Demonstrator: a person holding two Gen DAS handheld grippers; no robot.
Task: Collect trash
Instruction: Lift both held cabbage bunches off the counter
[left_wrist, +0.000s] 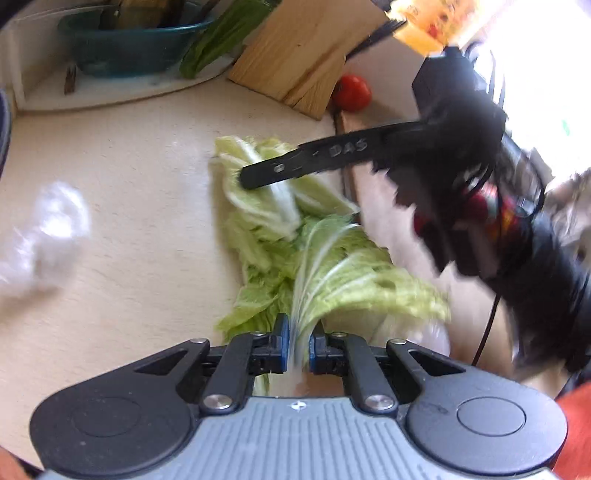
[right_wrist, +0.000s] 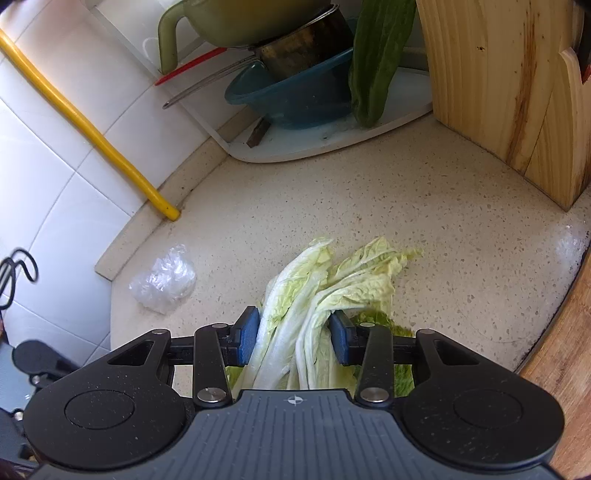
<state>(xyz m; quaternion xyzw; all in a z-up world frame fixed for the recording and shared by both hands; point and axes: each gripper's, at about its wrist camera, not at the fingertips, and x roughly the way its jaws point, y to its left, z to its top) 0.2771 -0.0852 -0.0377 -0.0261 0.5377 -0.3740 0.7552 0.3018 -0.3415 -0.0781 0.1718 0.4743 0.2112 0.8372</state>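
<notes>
Pale green cabbage leaves (left_wrist: 343, 280) lie in a loose heap on the speckled beige counter (left_wrist: 129, 166). My left gripper (left_wrist: 298, 332) is shut on the white stalk of one leaf at the near end of the heap. In the right wrist view my right gripper (right_wrist: 293, 332) is shut on a bundle of cabbage leaves (right_wrist: 354, 284), blue pads pressing both sides. One black finger (left_wrist: 295, 166) of that gripper reaches over the far leaves in the left wrist view. A crumpled clear plastic wrap (right_wrist: 162, 278) lies on the counter to the left, apart from both grippers, blurred in the left wrist view (left_wrist: 48, 236).
A wooden knife block (right_wrist: 509, 92) stands at the back right, with a red tomato (left_wrist: 351, 92) beside it. A teal basin (right_wrist: 295, 96) with pots sits on a white corner tray (right_wrist: 332, 144). A yellow pipe (right_wrist: 88, 125) runs down the tiled wall. A wooden board (right_wrist: 561, 350) borders the right.
</notes>
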